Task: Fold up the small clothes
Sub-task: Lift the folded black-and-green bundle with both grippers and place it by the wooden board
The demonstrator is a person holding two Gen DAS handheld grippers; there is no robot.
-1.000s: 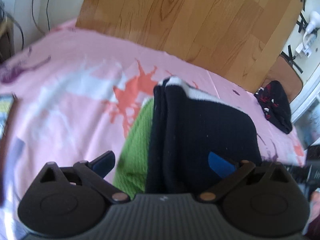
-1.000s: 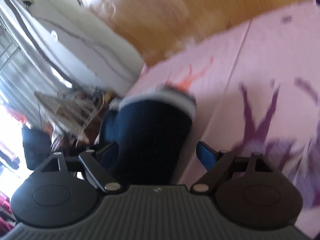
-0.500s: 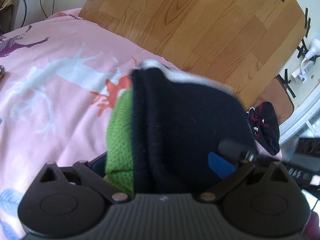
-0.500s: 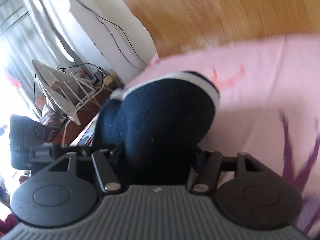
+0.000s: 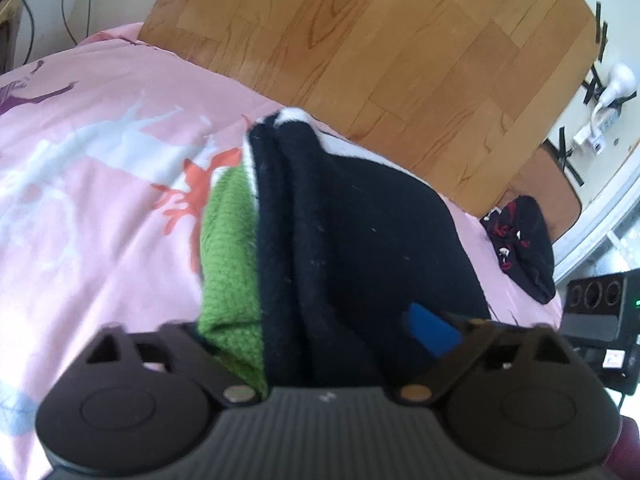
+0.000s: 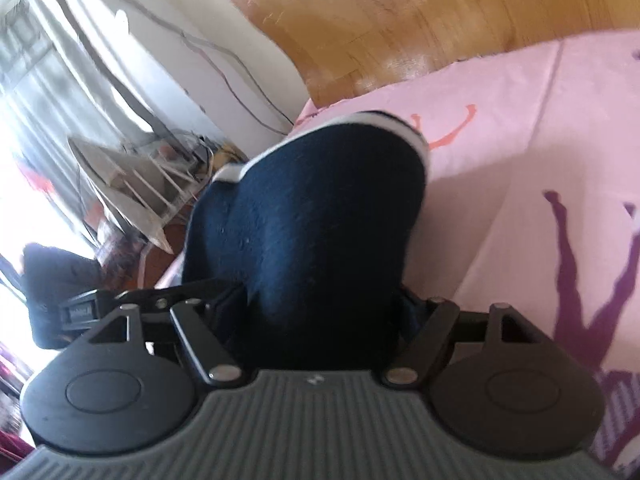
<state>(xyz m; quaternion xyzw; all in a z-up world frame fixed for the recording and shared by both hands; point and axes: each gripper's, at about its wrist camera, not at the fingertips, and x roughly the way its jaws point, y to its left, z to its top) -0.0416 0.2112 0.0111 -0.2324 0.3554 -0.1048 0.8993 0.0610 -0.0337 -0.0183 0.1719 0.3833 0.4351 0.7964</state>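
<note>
A folded stack of small clothes fills both views: a navy knit piece (image 5: 360,232) with a white edge lying against a green knit piece (image 5: 228,248). My left gripper (image 5: 316,320) is shut on the stack; its blue right pad (image 5: 432,330) presses the navy cloth and its left finger is hidden behind the green one. In the right wrist view the navy piece (image 6: 320,232) bulges between the fingers, and my right gripper (image 6: 316,308) is shut on it. The stack is held above the pink printed sheet (image 5: 88,168).
A black garment with red marks (image 5: 524,240) lies at the sheet's far right edge. Wooden floor (image 5: 380,40) lies beyond the bed. A black device (image 5: 600,312) stands at the right. A rack and cables (image 6: 140,176) stand left of the bed.
My right gripper has closed on the navy piece. The left gripper's left finger has closed in against the green piece. The stack has lifted and shifted a little.
</note>
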